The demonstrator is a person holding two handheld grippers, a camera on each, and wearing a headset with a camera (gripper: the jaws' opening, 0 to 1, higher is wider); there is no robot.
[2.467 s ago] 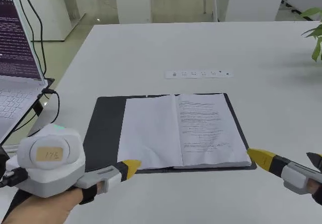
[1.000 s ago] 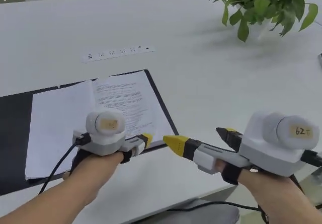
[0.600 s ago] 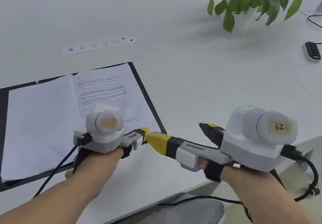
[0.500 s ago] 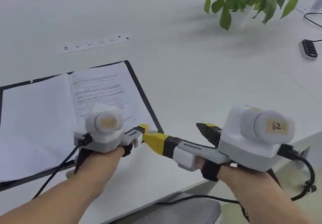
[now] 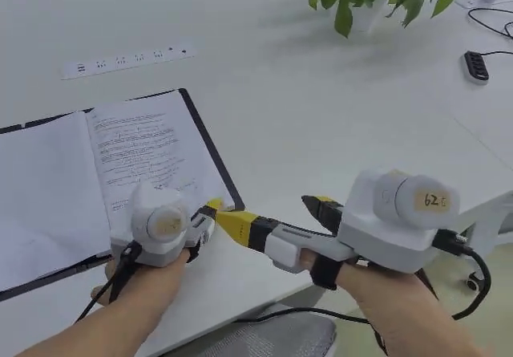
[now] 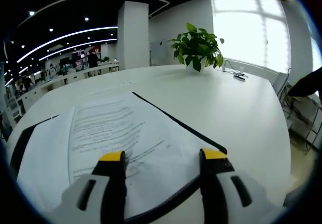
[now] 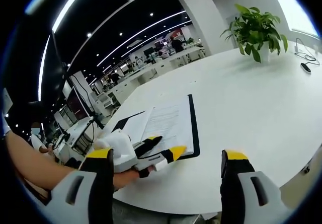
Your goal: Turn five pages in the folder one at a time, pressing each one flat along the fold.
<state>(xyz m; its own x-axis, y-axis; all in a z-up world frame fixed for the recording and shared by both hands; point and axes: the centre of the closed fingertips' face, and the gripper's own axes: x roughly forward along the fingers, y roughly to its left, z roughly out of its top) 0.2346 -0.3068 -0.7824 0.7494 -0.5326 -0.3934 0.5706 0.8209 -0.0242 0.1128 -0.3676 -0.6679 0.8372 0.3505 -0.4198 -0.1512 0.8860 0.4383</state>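
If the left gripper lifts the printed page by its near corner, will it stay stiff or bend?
The printed page looks like one thin sheet, so it will probably flop and curl. It seems held at the fold, so it should swing over, not slide away. The black folder lies flat and likely stays.

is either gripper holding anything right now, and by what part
Nothing is held. The left gripper is open at the near corner of the printed page; the right gripper is open beside the folder.
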